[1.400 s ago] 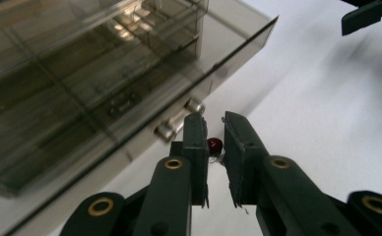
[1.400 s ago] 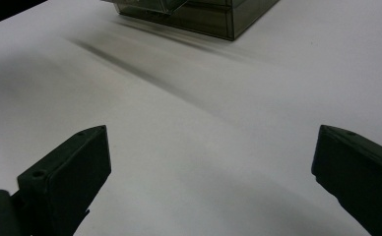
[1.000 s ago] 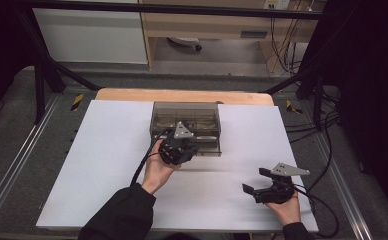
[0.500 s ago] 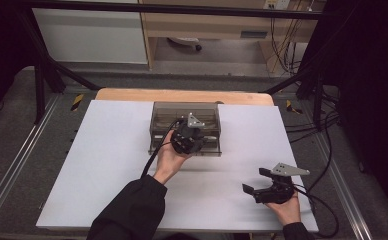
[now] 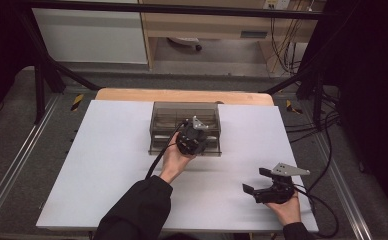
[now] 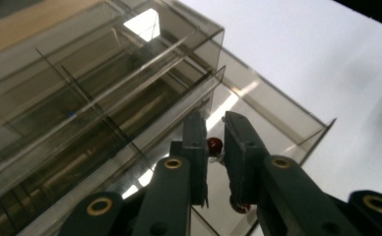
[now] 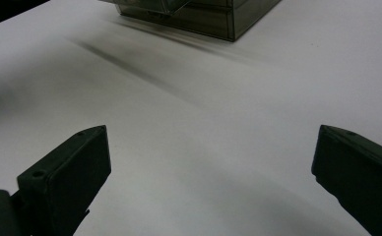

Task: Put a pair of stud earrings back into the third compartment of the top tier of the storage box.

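Left gripper (image 5: pixel 196 134): you have it at the front of the smoky clear drawer box (image 5: pixel 168 116), its jaws narrowed to a slim gap with a small red knob (image 6: pixel 214 144) between them; whether they actually pinch it, you cannot tell.
Drawer box: mid-table, toward the far edge of the white table (image 5: pixel 107 165).
Right gripper (image 5: pixel 257 182): you hold it low near the table's near right corner, jaws spread wide, nothing in them.

High view looks down from overhead; both gripper views sit close, sharing the smoky drawer box (image 5: pixel 185 127)
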The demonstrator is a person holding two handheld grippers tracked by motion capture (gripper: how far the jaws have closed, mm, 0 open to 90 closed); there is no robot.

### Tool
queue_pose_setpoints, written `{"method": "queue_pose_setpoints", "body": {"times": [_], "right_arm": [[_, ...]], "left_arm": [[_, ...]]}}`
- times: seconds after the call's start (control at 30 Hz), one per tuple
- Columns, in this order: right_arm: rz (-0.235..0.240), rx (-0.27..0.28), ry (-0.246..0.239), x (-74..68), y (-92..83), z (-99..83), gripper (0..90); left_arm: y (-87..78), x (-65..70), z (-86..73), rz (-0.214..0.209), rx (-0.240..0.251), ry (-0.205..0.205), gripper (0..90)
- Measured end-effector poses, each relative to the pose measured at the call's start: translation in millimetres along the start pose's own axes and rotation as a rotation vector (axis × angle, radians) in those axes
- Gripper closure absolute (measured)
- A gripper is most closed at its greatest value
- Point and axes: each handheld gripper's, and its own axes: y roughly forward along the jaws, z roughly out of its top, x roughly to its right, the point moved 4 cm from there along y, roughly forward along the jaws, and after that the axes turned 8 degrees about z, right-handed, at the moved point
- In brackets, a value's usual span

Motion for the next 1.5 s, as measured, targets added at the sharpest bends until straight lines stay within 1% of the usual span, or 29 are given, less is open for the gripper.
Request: {"method": "queue_pose_setpoints", "body": {"times": [0.07,0.13,0.23,0.3,0.4,0.47,0.53,0.6,0.67,0.73,0.83,0.87,1.0,1.07,1.13,1.23,1.33,1.5], "right_arm": [[0.001,0.000,0.000,-0.1,0.1,0.0,2.0],[0.001,0.000,-0.001,0.0,0.1,0.0,2.0],[0.001,0.000,-0.001,-0.1,0.2,-0.1,2.0],[0.000,0.001,0.000,-0.1,0.1,0.0,2.0],[0.001,0.001,-0.002,0.0,0.4,-0.1,2.0],[0.001,0.001,0.000,-0.3,0.5,-0.2,2.0],[0.001,0.001,-0.001,-0.4,0.1,-0.2,2.0],[-0.001,0.001,0.001,-0.2,0.2,-0.2,2.0],[-0.001,0.000,0.000,-0.2,0.5,-0.3,2.0],[-0.002,-0.003,0.002,-0.1,0.8,-0.5,2.0],[-0.002,-0.002,0.002,-0.2,0.8,-0.5,2.0],[-0.003,-0.002,0.002,0.0,0.7,-0.5,2.0],[-0.004,-0.004,0.003,-0.2,0.8,-0.6,1.9],[-0.004,-0.004,0.004,-0.2,0.9,-0.7,1.9],[-0.004,-0.004,0.005,-0.2,0.8,-0.7,1.9],[-0.005,-0.008,0.006,0.0,1.2,-0.9,1.8],[-0.005,-0.010,0.003,0.0,1.4,-1.1,1.8],[-0.007,-0.009,0.004,0.0,1.3,-1.1,1.8]], "left_arm": [[0.5,-1.0,-0.9,-0.002,-0.001,-0.004,78.9],[-1.2,-1.1,-0.4,-0.018,0.007,-0.015,78.0],[-8.9,-1.1,2.2,-0.037,0.034,-0.023,70.0],[-16.6,-1.5,3.2,-0.033,0.052,-0.009,65.5],[-28.8,-2.3,1.6,-0.045,0.062,0.000,55.2],[-35.9,-4.2,-1.3,-0.035,0.077,0.009,48.6],[-41.4,-6.5,-5.8,-0.046,0.079,0.008,42.4],[-46.8,-9.8,-11.4,-0.039,0.084,0.014,35.7],[-53.1,-13.7,-16.7,-0.040,0.095,0.017,30.2],[-60.4,-17.5,-21.3,-0.031,0.102,0.024,25.6],[-71.6,-23.4,-28.8,-0.038,0.117,0.019,21.6],[-75.1,-25.5,-31.6,-0.036,0.119,0.021,20.4],[-89.8,-33.5,-44.5,-0.009,0.132,0.032,14.7],[-96.9,-37.3,-52.4,0.001,0.141,0.026,12.4],[-102.8,-41.0,-61.2,-0.004,0.144,0.019,10.8],[-110.3,-46.8,-75.7,0.011,0.142,0.019,8.8],[-116.3,-53.3,-91.2,0.023,0.145,0.008,7.9],[-121.3,-65.6,-121.4,0.023,0.133,-0.028,7.7]]}}
